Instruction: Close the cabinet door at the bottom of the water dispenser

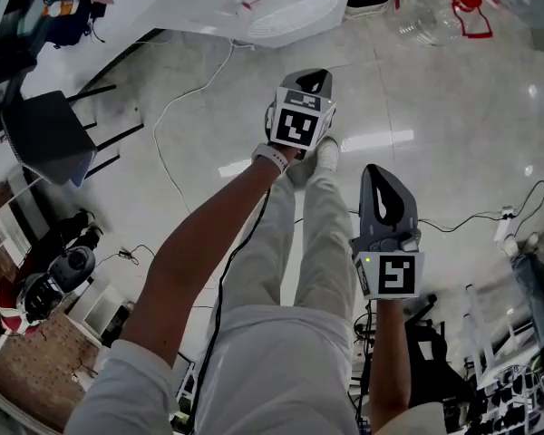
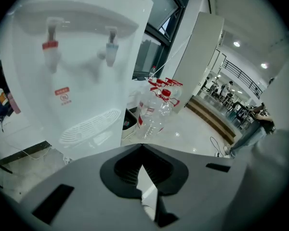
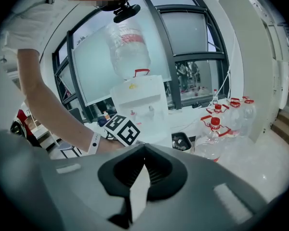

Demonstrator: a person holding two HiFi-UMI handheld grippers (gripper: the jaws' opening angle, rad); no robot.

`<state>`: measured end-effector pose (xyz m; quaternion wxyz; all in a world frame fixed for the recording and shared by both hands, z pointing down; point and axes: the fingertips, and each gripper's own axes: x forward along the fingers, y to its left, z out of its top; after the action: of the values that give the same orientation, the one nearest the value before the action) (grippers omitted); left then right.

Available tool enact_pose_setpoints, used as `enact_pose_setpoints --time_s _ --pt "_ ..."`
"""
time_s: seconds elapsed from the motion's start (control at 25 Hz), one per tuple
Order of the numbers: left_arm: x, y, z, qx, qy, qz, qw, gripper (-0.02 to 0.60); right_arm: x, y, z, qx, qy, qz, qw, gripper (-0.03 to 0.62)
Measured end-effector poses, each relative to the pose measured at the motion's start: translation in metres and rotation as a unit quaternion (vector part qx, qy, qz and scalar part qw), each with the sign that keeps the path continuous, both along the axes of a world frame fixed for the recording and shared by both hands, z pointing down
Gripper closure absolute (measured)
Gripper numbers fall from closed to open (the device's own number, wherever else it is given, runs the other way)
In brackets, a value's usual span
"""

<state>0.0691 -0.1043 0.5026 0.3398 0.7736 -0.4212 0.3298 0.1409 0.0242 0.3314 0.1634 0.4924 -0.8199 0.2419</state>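
"Dispenser (image 2: 82, 66): where, and how's it look?"
"Right before the left gripper (image 2: 142, 149): white, two taps (image 2: 50, 47) above a drip grille (image 2: 89, 126). Door hidden under the gripper."
"Grippers?"
"Left and right gripper (image 3: 143, 149) both closed tight, holding nothing."

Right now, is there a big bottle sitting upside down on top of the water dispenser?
Yes, the right gripper view shows a clear bottle standing neck-down on top of the white water dispenser.

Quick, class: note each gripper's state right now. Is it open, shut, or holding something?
Left gripper: shut, jaws together, holding nothing.
Right gripper: shut, jaws together, holding nothing.
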Motion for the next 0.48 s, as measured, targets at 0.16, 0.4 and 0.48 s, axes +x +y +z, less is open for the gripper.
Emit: enact_pose_setpoints --time_s 0.16,0.4,0.48 --pt "-0.010 0.018 -0.040 0.007 0.015 -0.002 0.9999 0.575 -0.009 0.005 -0.025 0.008 0.004 -0.008 1.000 0.585" --pt "-0.031 0.045 -0.108 0.028 0.022 -0.002 0.9994 0.575 -0.029 0.008 -0.067 0.016 0.006 -0.015 1.000 0.585" --pt "-0.044 0.055 -0.130 0.039 0.021 -0.004 0.9990 0.575 -0.038 0.009 -0.083 0.021 -0.001 -0.010 1.000 0.585"
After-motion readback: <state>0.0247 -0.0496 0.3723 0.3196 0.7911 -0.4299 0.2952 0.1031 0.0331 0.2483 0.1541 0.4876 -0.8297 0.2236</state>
